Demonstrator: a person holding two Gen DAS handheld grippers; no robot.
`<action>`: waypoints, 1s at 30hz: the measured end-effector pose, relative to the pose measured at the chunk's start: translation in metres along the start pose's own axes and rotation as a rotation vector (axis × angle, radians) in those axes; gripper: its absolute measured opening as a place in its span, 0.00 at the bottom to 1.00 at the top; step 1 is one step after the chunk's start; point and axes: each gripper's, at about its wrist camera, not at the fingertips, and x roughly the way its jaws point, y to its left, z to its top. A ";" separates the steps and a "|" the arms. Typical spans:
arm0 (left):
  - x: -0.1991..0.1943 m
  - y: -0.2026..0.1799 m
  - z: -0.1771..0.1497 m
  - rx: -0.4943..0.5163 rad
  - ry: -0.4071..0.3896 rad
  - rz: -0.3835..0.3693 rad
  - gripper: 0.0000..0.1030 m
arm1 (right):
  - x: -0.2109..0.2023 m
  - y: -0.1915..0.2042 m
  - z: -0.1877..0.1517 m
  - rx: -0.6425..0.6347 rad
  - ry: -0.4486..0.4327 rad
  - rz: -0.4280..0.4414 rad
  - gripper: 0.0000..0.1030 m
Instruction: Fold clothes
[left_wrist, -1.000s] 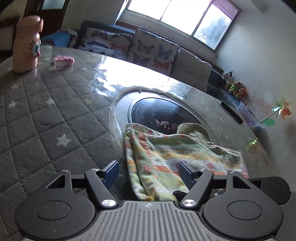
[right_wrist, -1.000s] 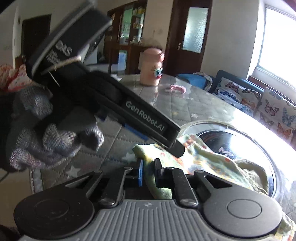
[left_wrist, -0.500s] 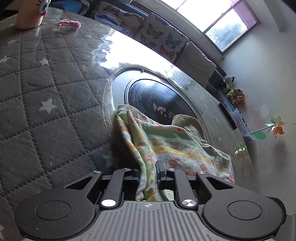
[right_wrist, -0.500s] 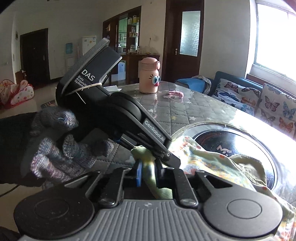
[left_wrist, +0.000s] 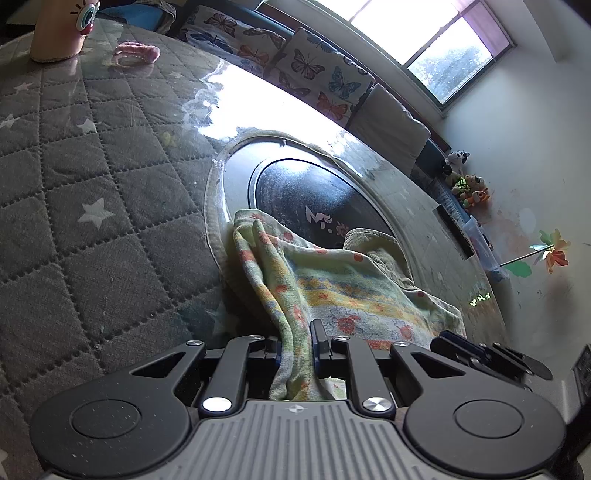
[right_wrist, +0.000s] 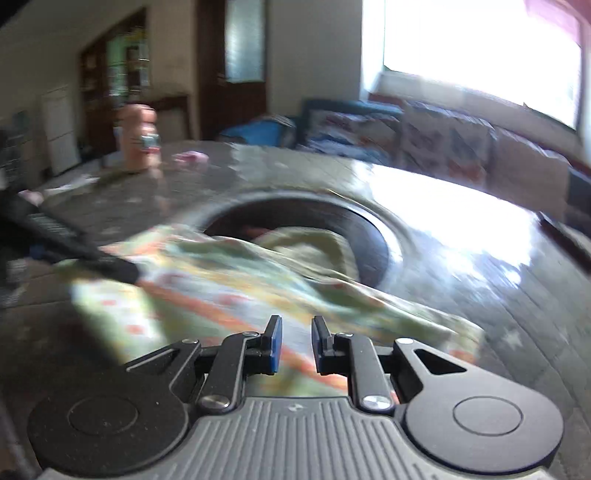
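A bunched edge of the soft yellow-green printed garment (left_wrist: 332, 284) is pinched by the left gripper (left_wrist: 295, 345). The right gripper (right_wrist: 296, 341), narrowly parted over blurred cloth, holds nothing discernible. The garment is draped rumpled across the quilted grey table (left_wrist: 92, 184); no finished fold is seen.
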 end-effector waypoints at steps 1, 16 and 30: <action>0.000 0.000 0.000 0.002 0.000 0.002 0.15 | 0.004 -0.009 0.000 0.018 0.005 -0.017 0.16; 0.000 -0.006 0.000 0.036 -0.007 0.035 0.17 | 0.003 -0.077 -0.018 0.207 0.003 -0.128 0.53; 0.001 -0.011 0.001 0.063 -0.010 0.067 0.22 | 0.005 -0.079 -0.021 0.271 0.000 -0.160 0.47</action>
